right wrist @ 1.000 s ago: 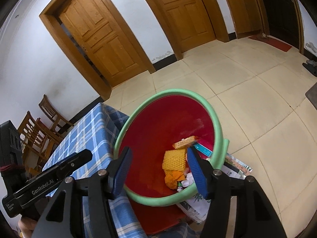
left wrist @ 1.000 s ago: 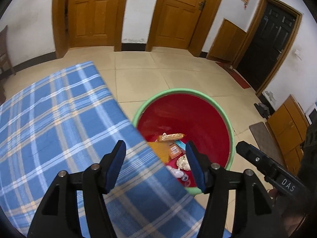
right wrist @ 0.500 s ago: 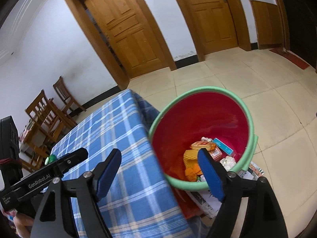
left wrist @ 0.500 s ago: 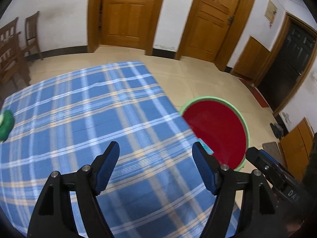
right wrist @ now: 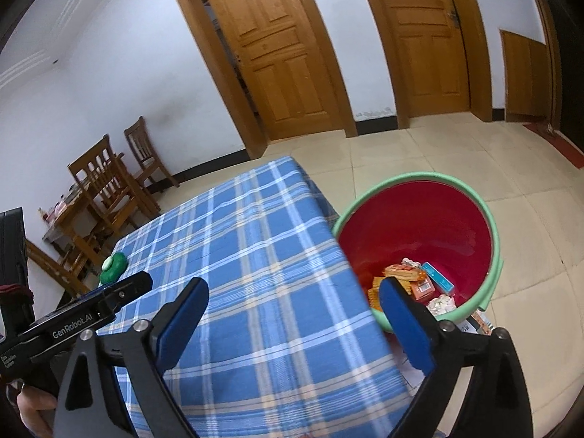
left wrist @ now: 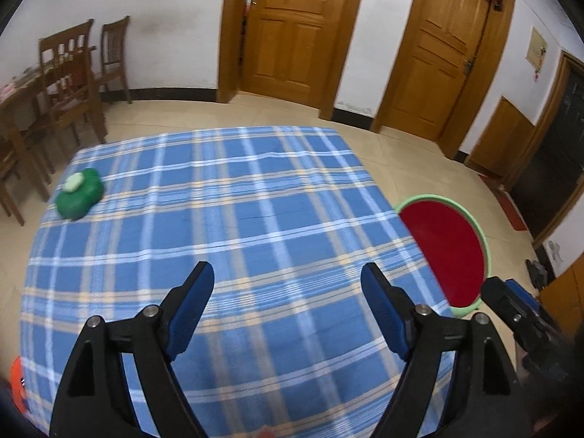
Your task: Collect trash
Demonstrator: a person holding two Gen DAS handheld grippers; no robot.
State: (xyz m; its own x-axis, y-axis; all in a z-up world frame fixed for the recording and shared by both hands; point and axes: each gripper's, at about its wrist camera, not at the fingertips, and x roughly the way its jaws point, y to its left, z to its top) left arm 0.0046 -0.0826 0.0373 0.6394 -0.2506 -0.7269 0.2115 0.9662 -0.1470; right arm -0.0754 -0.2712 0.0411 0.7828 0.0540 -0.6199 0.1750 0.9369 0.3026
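A red bin with a green rim (right wrist: 460, 197) stands on the floor by the table's right edge; it also shows in the left wrist view as the bin (left wrist: 452, 241). Several wrappers and crumpled papers (right wrist: 419, 284) lie at its bottom. My left gripper (left wrist: 288, 273) hangs over the blue plaid tablecloth (left wrist: 233, 211), its jaws opening with nothing between them. My right gripper (right wrist: 294, 288) hovers above the table's right edge beside the bin, jaws also opening and empty. A green lump with a pale cap (left wrist: 78, 195) lies at the table's far left, seen too as the green lump (right wrist: 114, 265).
Wooden chairs (left wrist: 69, 84) and a side table stand at the far left by the wall. Wooden doors (left wrist: 292, 33) line the back wall. Papers (right wrist: 478, 323) lie on the tiled floor under the bin. An orange object (left wrist: 18, 383) peeks at the lower left edge.
Both grippers swung left from over the bin to over the table and opened wider. The green lump came into view.
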